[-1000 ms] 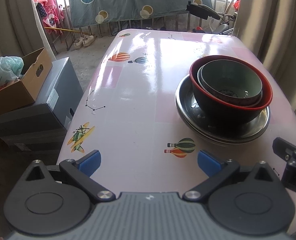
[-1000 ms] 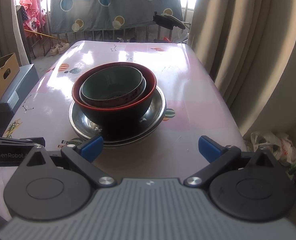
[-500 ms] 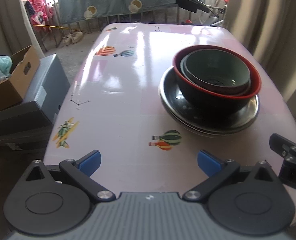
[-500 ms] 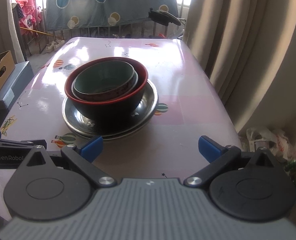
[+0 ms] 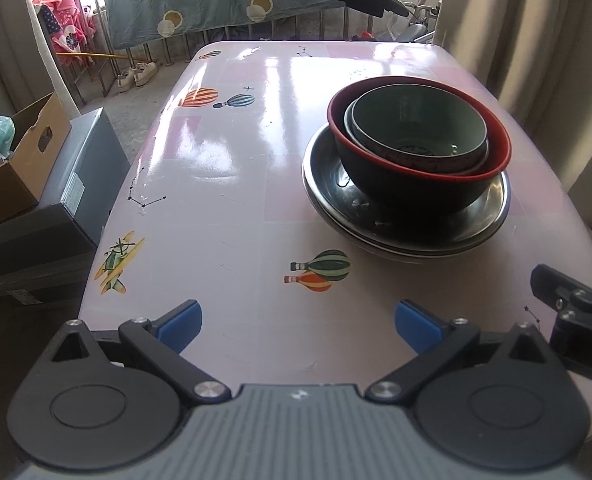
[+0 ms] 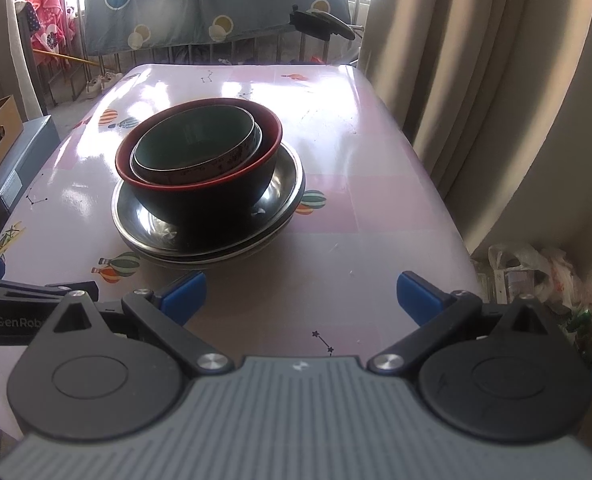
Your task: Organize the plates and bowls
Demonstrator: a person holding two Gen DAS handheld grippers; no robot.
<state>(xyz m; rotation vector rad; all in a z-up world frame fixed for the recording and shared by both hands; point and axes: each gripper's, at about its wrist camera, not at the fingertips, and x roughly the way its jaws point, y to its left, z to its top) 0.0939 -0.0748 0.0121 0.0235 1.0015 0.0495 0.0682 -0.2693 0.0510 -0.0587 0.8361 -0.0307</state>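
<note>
Holding both tools back at the near edge of the table (image 5: 231,184), I see the left gripper (image 5: 298,326) spread wide with nothing between its blue pads, and the right gripper (image 6: 300,294) just as wide and empty. On the pink cloth sits one stack: a green bowl (image 5: 418,126) nested in a red-rimmed bowl (image 5: 408,188), both resting on metal plates (image 5: 376,220). Neither tool touches it.
</note>
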